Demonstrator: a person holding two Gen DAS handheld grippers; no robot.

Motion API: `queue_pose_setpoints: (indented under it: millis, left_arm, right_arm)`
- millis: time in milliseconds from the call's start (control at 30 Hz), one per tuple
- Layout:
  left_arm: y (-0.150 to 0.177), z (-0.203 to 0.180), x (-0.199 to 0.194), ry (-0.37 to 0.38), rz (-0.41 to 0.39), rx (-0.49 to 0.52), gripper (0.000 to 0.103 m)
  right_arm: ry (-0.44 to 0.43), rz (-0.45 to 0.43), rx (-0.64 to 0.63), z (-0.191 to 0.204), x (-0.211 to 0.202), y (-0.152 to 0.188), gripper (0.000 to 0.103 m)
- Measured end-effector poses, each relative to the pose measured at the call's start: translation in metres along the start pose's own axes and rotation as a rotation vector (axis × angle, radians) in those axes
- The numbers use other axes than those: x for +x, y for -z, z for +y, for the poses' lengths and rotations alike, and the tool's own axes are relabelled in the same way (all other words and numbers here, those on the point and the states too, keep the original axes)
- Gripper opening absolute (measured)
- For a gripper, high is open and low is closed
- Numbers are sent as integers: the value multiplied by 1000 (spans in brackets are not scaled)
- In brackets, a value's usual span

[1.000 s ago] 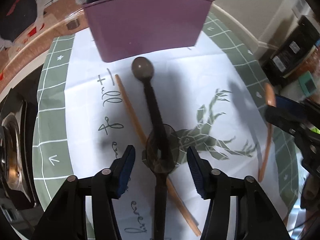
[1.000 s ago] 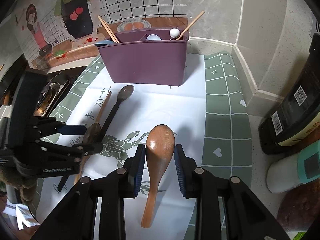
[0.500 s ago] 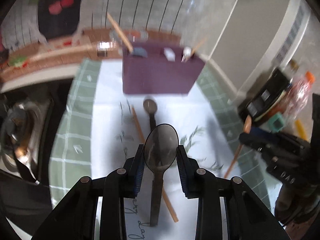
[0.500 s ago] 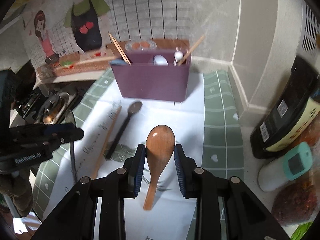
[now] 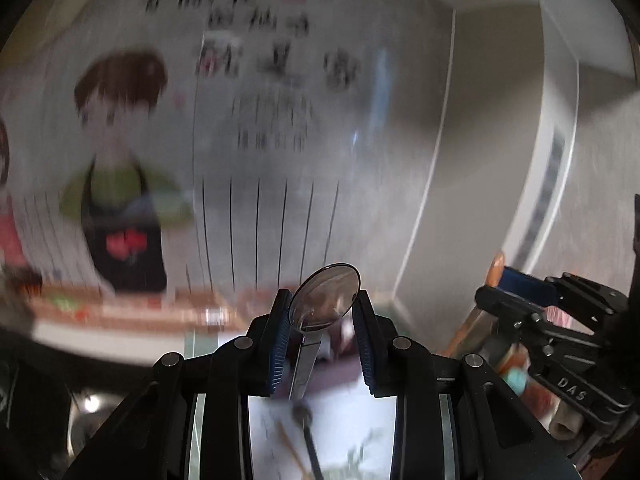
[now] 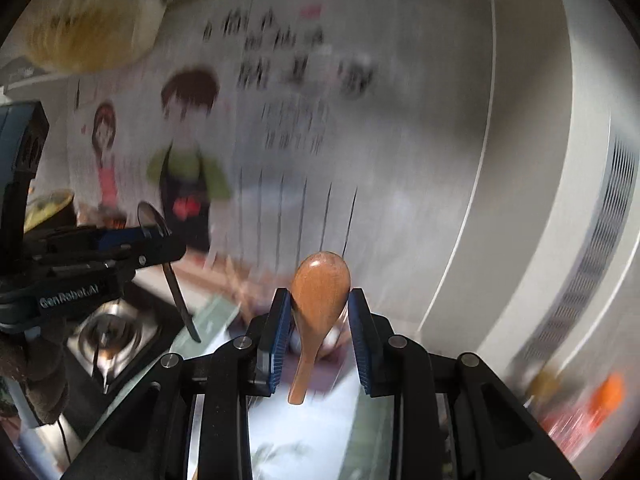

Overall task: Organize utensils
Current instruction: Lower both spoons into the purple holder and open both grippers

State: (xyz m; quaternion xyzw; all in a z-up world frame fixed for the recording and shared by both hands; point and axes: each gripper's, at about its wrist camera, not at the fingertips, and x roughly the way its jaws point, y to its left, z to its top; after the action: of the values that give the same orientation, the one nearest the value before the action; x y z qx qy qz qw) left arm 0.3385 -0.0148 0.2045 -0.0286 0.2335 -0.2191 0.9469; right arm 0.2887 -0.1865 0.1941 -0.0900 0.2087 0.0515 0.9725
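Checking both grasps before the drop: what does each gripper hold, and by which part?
Left gripper pinches the metal spoon by its bowl; right gripper pinches the wooden spoon by its bowl. Handles hang down.

Blurred kitchen backdrop around a cloth-covered counter.

A pale wall poster with a cartoon figure in a green shirt and black apron (image 6: 186,168) fills the back wall, dark blurred lettering (image 6: 280,56) above it and a second cartoon figure in pink (image 6: 105,148) to its left. A steel gas burner (image 6: 112,340) sits off the left edge of the white-and-green patterned tablecloth (image 6: 320,432). A white panel with a slotted vent (image 6: 592,264) stands at the right. A pale yellow blurred shape (image 6: 92,28) hangs at upper left. Orange and red blurred items (image 6: 600,400) lie by the counter's right edge.
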Motion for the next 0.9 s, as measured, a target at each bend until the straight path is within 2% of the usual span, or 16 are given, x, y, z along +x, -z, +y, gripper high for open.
queue_pose_setpoints:
  millis: [133,300,467,733,900]
  left_arm:
    - [-41,2,9,-1,-75,-20,32]
    - [-54,18,36,15,-90,-74,32]
    - [-39,26,81,19,0,-98,32]
    - [1,41,163,23,160,-137,32]
    - [32,50,206,15,262,-173,32]
  right_arm:
    - [44,-69,-18,-12,1,-49,27]
    - [58,-83,4,-25,24,-62,27]
    - [31,-11,9,-26,77,-37,27]
    - [-37,166,52,-20,177,18,27]
    - [-71,279,63,-15,222,52,27]
